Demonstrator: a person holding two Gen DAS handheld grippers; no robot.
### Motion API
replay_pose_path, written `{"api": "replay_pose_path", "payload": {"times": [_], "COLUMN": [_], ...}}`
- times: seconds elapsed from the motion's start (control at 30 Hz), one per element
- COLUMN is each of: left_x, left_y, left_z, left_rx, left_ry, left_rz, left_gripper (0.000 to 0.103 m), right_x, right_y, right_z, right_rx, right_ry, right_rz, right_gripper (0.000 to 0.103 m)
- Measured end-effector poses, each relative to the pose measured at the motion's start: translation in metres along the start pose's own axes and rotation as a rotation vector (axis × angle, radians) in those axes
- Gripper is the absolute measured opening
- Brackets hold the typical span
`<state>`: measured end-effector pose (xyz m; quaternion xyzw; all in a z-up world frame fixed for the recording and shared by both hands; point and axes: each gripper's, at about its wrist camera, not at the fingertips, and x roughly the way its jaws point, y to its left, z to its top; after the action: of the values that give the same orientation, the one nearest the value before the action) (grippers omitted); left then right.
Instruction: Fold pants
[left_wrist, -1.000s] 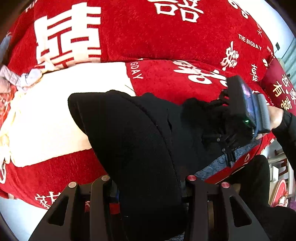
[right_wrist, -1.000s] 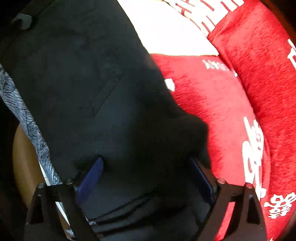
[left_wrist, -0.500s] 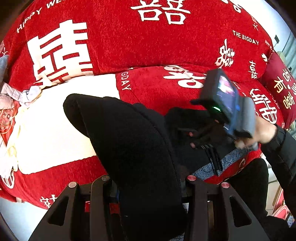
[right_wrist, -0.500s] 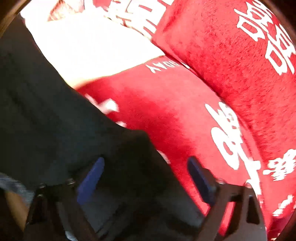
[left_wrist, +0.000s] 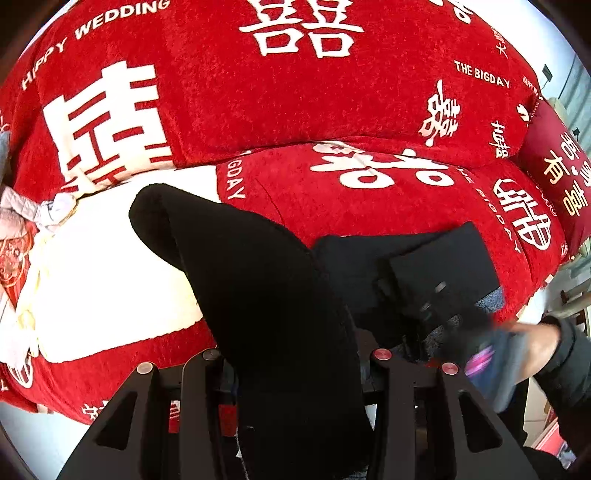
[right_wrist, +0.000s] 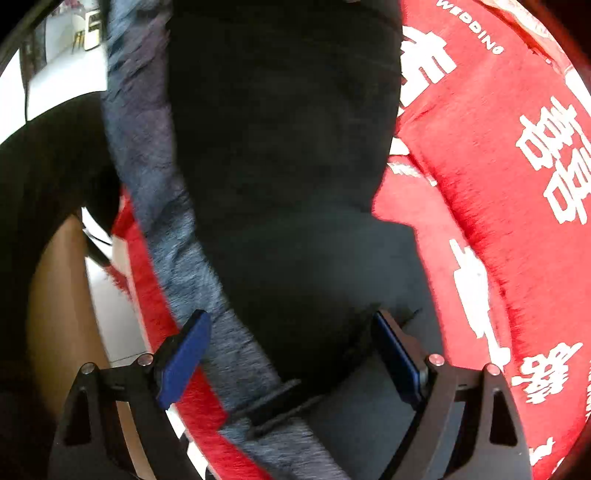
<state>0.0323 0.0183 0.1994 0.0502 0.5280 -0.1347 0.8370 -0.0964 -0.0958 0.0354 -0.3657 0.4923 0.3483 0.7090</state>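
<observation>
The black pants (left_wrist: 258, 295) lie on the red sofa cover (left_wrist: 332, 92). One thick fold of them rises from between the fingers of my left gripper (left_wrist: 295, 362), which is shut on it. A flat part of the pants (left_wrist: 443, 258) rests on the seat to the right. My right gripper (left_wrist: 491, 362) shows blurred at the lower right, held by a hand (left_wrist: 535, 347). In the right wrist view my right gripper (right_wrist: 291, 350) stands open, its blue pads (right_wrist: 184, 354) wide apart above the pants (right_wrist: 288, 147) without pressing on them.
A grey-blue patterned cloth (right_wrist: 147, 147) runs along the sofa's front edge beside the pants. A white patch (left_wrist: 110, 277) covers the seat at the left. Crumpled pale clothes (left_wrist: 22, 218) lie far left, and a dark red cushion (left_wrist: 561, 177) sits far right.
My right gripper has opened wider, come off the pants and swung down toward the sofa's front edge. The left gripper has lifted slightly with its fold still held.
</observation>
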Motion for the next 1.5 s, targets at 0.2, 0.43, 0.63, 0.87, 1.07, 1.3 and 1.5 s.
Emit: {"api": "replay_pose_path", "payload": {"times": [0.2,0.43,0.63,0.87,1.07,1.3,1.5], "left_x": [-0.002,-0.016,0.023,0.141,0.123,0.085,0.149], "left_y": [-0.021,-0.079,-0.167,-0.210,-0.226,-0.262,-0.313], "left_z": [0.005,0.021,0.032,0.045,0.057,0.083,0.081], "left_rx": [0.037,0.138,0.301,0.269,0.291,0.341,0.386], "left_ry": [0.004,-0.009,0.059,0.241,0.232,0.188,0.274], "left_rz": [0.016,-0.053,-0.042,-0.065,-0.069,-0.100,-0.075], "left_gripper": [0.042,0.025,0.012,0.009,0.009,0.009,0.009], "right_x": [-0.010,-0.092,-0.114,-0.103,-0.104,-0.119,-0.119], "right_y": [0.016,-0.060,-0.123,-0.118,-0.072,-0.079,-0.098], "right_z": [-0.005,-0.085,-0.173,-0.192,-0.170,-0.201,-0.238], "right_rx": [-0.064,0.249,0.670,0.842,0.725,0.791,0.946], "right_ry": [-0.007,-0.095,-0.075,-0.133,-0.173,-0.154,-0.153], "right_rz": [-0.012,-0.084,-0.138,0.006,0.050,0.002,-0.005], "right_gripper": [0.092,0.094,0.094,0.094,0.094,0.094,0.094]}}
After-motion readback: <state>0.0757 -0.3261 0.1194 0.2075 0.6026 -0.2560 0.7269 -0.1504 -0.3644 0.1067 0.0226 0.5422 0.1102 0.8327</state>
